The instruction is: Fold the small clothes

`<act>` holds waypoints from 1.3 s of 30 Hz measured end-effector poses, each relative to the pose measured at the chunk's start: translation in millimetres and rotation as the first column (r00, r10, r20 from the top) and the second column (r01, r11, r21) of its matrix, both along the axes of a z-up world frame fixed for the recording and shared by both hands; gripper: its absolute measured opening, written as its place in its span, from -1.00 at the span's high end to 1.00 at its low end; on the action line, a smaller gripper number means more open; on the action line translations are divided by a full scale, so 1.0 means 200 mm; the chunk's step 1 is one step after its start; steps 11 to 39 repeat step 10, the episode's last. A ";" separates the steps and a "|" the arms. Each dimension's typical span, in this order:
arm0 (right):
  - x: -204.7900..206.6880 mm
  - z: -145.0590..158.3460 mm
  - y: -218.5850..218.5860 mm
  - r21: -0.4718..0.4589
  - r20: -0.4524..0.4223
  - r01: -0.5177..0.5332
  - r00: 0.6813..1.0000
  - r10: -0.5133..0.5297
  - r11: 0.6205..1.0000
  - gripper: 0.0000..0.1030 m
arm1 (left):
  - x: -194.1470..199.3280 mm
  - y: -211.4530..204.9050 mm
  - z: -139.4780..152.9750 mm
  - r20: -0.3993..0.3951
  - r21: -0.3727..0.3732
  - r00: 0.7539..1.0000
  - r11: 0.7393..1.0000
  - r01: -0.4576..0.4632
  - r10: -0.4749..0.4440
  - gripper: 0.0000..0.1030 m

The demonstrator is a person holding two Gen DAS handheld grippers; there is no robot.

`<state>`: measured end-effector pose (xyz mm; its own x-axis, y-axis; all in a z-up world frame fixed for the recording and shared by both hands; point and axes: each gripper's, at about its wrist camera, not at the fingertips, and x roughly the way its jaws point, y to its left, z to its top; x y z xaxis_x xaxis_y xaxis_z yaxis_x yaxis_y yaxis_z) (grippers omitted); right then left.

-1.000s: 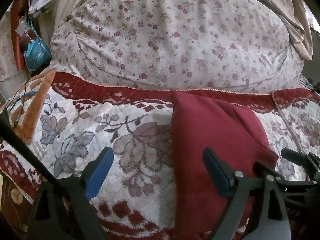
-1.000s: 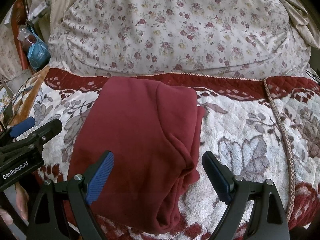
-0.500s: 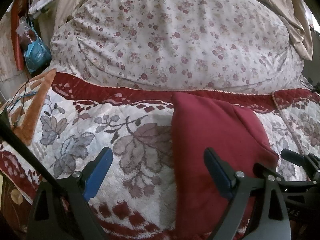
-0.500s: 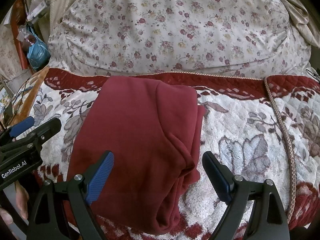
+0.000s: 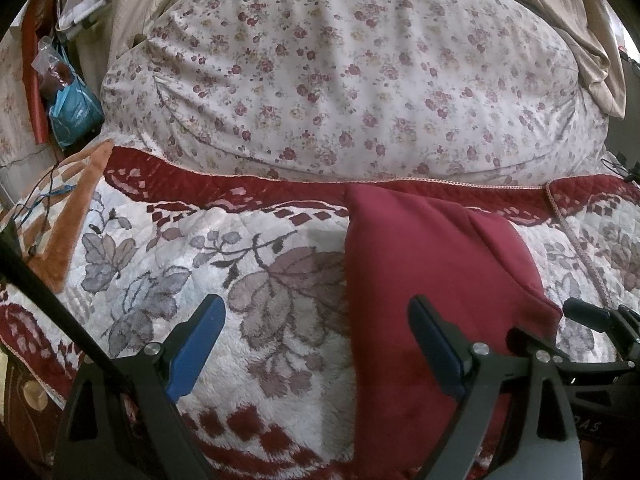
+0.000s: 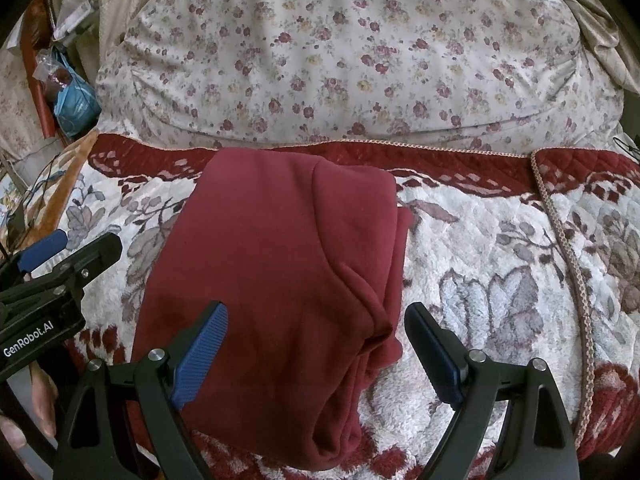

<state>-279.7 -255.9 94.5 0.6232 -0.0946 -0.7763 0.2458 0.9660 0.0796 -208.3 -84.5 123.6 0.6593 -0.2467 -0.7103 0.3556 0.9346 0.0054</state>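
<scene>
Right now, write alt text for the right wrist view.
A folded dark red garment lies on a floral plush blanket, with the right gripper above its near edge, jaws open. A flowered pillow sits behind, and the left gripper shows at left.

Garment (image 6: 280, 264) on blanket (image 6: 480, 280), pillow (image 6: 340, 60) behind

This is a bedroom in a home — a soft bed cover (image 5: 248, 304) with big leaves and red edges, a fat flowery pillow (image 5: 352, 80) behind it, pale curtains (image 5: 576, 20), and bags (image 5: 72, 108) stuffed in the corner.
</scene>
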 end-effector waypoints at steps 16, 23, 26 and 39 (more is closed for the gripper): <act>0.01 -0.01 0.00 0.004 -0.004 0.001 1.000 -0.001 1.000 -0.81 | 0.02 0.00 0.00 -0.009 0.000 1.000 1.000 0.000 0.000 -0.78; 0.01 -0.01 0.00 0.004 -0.004 0.001 1.000 -0.001 1.000 -0.81 | 0.02 0.00 0.00 -0.009 0.000 1.000 1.000 0.000 0.000 -0.78; 0.01 -0.01 0.00 0.004 -0.004 0.001 1.000 -0.001 1.000 -0.81 | 0.02 0.00 0.00 -0.009 0.000 1.000 1.000 0.000 0.000 -0.78; 0.01 -0.01 0.00 0.004 -0.004 0.001 1.000 -0.001 1.000 -0.81 | 0.02 0.00 0.00 -0.009 0.000 1.000 1.000 0.000 0.000 -0.78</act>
